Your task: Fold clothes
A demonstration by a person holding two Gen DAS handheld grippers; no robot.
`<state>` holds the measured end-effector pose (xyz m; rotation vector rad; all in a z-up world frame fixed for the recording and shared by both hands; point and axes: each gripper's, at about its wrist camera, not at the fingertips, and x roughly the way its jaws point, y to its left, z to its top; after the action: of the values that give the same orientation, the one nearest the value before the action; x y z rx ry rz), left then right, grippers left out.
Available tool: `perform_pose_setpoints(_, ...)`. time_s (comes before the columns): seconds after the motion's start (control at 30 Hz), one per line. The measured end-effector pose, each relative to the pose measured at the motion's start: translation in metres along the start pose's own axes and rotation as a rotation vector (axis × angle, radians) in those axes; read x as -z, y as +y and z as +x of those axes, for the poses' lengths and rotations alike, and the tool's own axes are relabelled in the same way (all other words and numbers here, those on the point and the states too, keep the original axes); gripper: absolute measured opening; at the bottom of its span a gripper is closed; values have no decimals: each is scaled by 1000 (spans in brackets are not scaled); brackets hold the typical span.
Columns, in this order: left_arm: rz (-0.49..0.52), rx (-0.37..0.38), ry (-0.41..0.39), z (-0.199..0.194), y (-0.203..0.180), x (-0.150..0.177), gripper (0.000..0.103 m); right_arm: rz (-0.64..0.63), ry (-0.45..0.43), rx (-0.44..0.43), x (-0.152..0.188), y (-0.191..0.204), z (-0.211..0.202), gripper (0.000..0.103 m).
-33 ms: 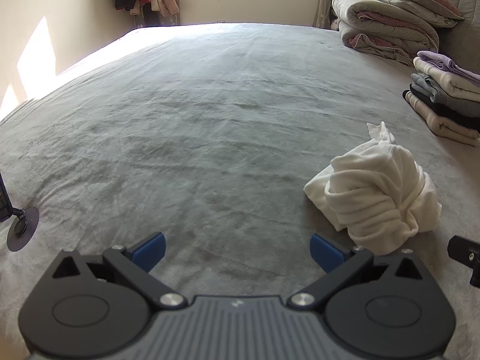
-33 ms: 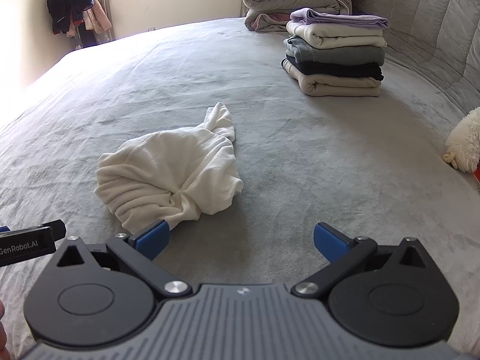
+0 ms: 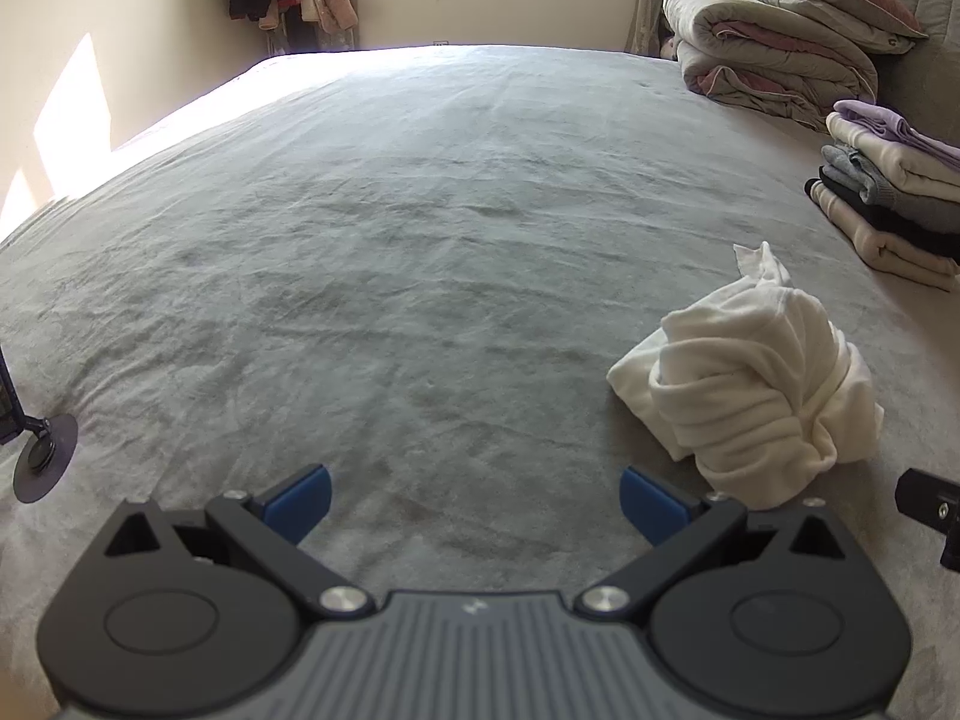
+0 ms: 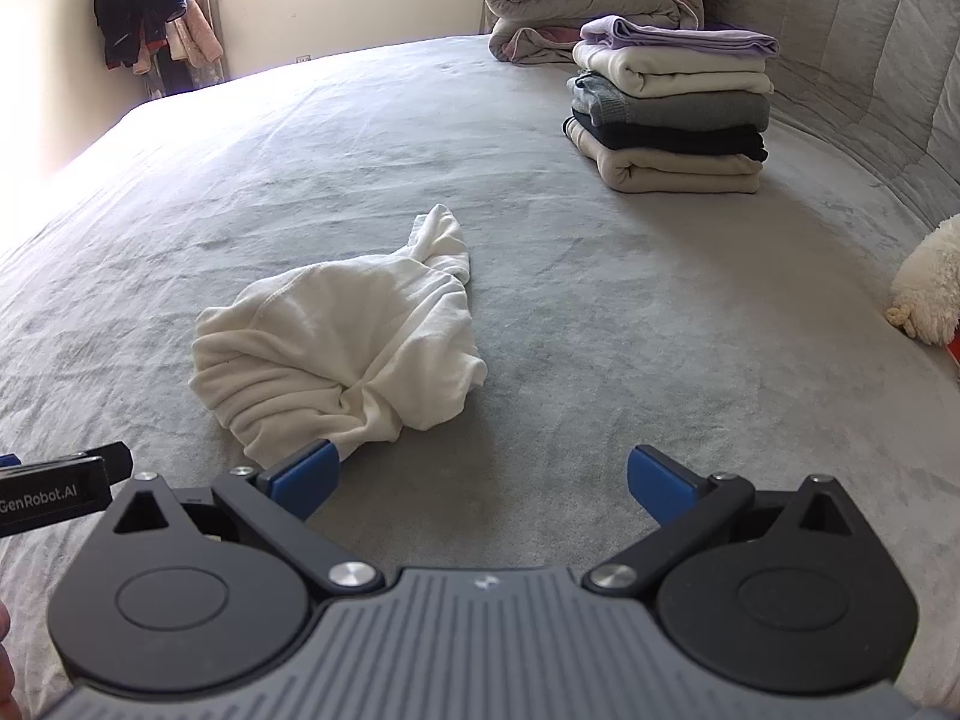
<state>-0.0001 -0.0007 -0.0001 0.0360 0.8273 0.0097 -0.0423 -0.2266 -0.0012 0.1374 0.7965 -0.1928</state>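
A crumpled white garment [image 4: 342, 354] lies bunched on the grey bedspread [image 4: 600, 324]. It also shows in the left wrist view [image 3: 750, 378], at the right. My right gripper [image 4: 480, 480] is open and empty, just short of the garment, with its left fingertip [image 4: 303, 477] near the garment's front edge. My left gripper [image 3: 474, 504] is open and empty over bare bedspread [image 3: 390, 276], to the left of the garment.
A stack of folded clothes [image 4: 672, 114] stands at the back right, with rolled quilts [image 4: 588, 0] behind it. A white plush toy [image 4: 930, 288] lies at the right edge. A small black round stand [image 3: 42, 450] sits at the left. Clothes hang in the far corner [image 4: 144, 6].
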Motion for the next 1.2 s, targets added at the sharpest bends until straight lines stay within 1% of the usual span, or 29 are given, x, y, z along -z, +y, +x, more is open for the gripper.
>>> perform_pose_setpoints(0.47,27,8,3,0,-4,2,103,36,18,-22,0,-4,5,103)
perform_pose_setpoints(1.2,15,4,13,1,-1,1,103,54,44,-24,2,-9,8,103)
